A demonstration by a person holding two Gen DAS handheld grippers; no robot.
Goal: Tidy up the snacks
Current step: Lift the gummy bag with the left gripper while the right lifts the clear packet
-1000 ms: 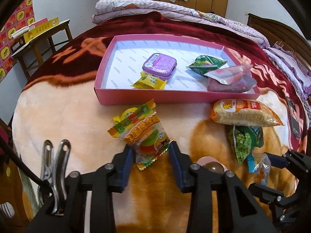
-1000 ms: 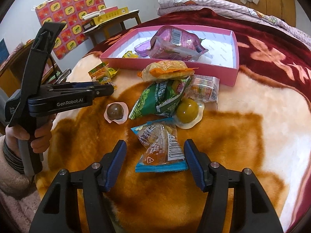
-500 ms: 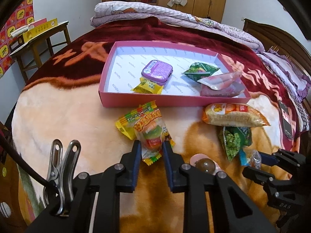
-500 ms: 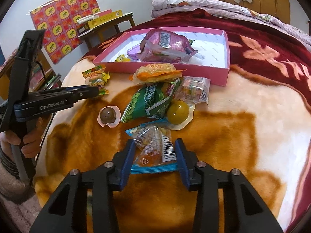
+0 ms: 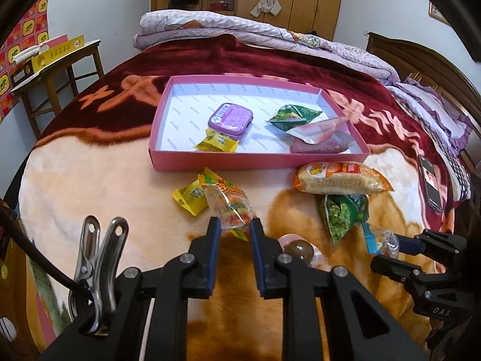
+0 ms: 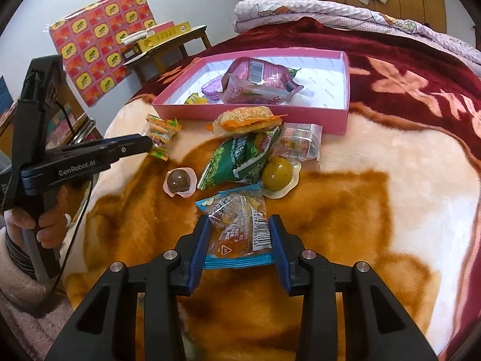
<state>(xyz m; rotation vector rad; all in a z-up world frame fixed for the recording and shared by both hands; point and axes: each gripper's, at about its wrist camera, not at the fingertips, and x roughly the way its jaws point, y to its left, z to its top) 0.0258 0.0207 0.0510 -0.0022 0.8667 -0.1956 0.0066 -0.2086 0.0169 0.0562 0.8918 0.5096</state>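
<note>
Crinkly clear plastic fills the gap of my left tongs (image 5: 235, 228): the gummy pack (image 5: 230, 207) sits pinched between the two blue pads, which are drawn in close against its near end, and its far end sticks out ahead of the tips. Just left of it, touching, lies a yellow sachet (image 5: 192, 196). Straight ahead, beyond both, stands the pink box (image 5: 258, 160), holding a purple tin (image 5: 231, 119), another yellow packet (image 5: 217, 143), a green pouch (image 5: 293, 114) and a pink bag (image 5: 318, 134). Ahead and to the right, just outside the box's near wall, lies the orange cracker pack (image 5: 341, 178), with the pea bag (image 5: 344, 213) nearer to me. Close to my right pad sits a brown ball cup (image 5: 299, 248). Far right, my other tongs show side-on.

From the right wrist, my right tongs (image 6: 239, 240) are closed in on the blue-edged snack bag (image 6: 239, 236), both pads touching its sides; whether it is off the blanket (image 6: 375, 210) I cannot tell. Just ahead lie the pea bag (image 6: 237, 162) and a yellow-green jelly cup (image 6: 278, 175); ahead-left, the brown ball cup (image 6: 179, 181). Beyond them come the cracker pack (image 6: 246, 121), a clear candy bag (image 6: 299, 144) and the box (image 6: 342, 117). To the far left, my left tongs (image 6: 147, 144) hold the gummy pack (image 6: 160, 135) at their tip.
</note>
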